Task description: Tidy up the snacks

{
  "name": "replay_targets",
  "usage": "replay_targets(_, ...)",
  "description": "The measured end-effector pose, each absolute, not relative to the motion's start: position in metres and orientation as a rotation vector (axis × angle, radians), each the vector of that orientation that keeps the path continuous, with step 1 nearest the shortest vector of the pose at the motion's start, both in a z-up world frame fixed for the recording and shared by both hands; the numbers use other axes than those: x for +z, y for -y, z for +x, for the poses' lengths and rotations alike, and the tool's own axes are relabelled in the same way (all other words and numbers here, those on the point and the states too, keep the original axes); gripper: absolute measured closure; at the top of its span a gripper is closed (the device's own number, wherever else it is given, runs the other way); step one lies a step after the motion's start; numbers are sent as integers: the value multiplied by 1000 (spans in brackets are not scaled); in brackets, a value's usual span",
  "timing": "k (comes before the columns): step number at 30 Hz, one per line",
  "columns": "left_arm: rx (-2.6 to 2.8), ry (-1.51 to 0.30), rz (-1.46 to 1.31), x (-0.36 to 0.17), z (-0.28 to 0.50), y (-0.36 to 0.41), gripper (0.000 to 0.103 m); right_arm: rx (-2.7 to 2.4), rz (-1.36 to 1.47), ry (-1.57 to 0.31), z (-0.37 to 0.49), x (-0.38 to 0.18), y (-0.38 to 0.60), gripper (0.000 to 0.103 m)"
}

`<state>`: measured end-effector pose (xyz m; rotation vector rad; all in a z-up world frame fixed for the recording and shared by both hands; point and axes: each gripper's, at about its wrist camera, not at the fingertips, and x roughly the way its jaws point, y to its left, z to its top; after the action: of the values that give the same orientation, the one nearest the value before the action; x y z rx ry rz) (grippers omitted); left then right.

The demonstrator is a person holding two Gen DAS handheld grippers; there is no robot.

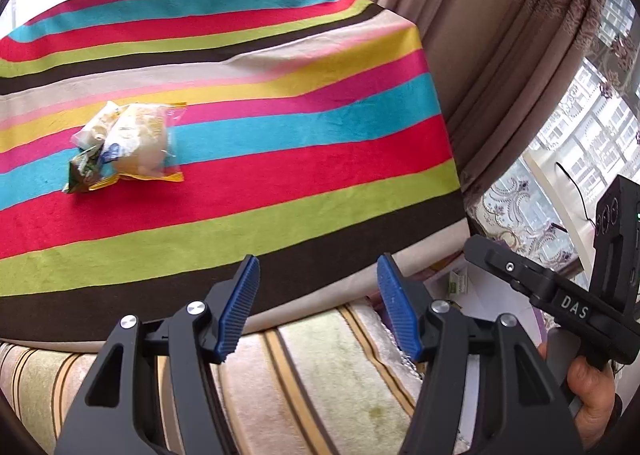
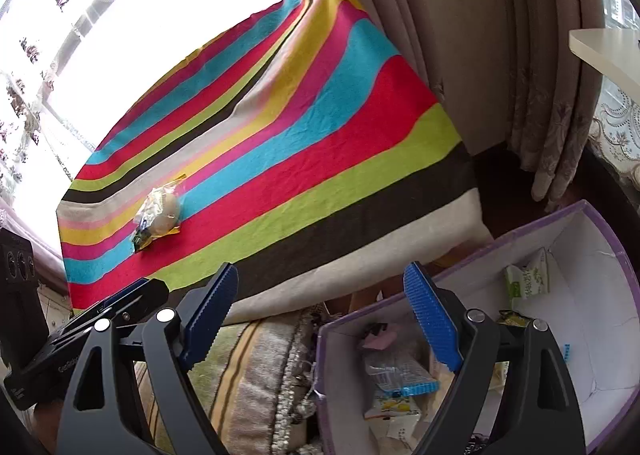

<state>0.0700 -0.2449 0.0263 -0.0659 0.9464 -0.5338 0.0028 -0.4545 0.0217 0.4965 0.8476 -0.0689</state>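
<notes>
Between grabs: both claws [image 1: 318, 307] [image 2: 326, 319] spread, empty; snack packets [image 1: 128, 147] at 10 o'clock, needs reaching, then box [image 2: 580, 239]

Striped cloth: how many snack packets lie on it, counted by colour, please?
Yellow-edged clear packet: 1
Pale clear packet: 1
Small green packet: 1
Total: 3, all touching in one pile.

Striped multicolour cloth [image 1: 280, 143]; yellow-edged snack packet [image 1: 138, 145]; purple-rimmed white box [image 2: 580, 223].
</notes>
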Motion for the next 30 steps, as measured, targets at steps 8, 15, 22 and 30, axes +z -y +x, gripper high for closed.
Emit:
replay_targets(8, -395, -924, -180, 27, 90, 180, 42, 11, 443, -851, 35, 34, 400, 20)
replay_targets(15, -304, -904, -262, 25, 107, 124, 42, 42, 416, -810, 62, 36, 349, 19)
replay_targets(22, -251, -905, -354, 16, 127, 76, 42, 44, 374, -731, 75, 45, 312, 15)
replay_targets(30, -282, -911, -434, 6, 163, 50, 53, 77, 352, -726, 97, 42, 282, 15)
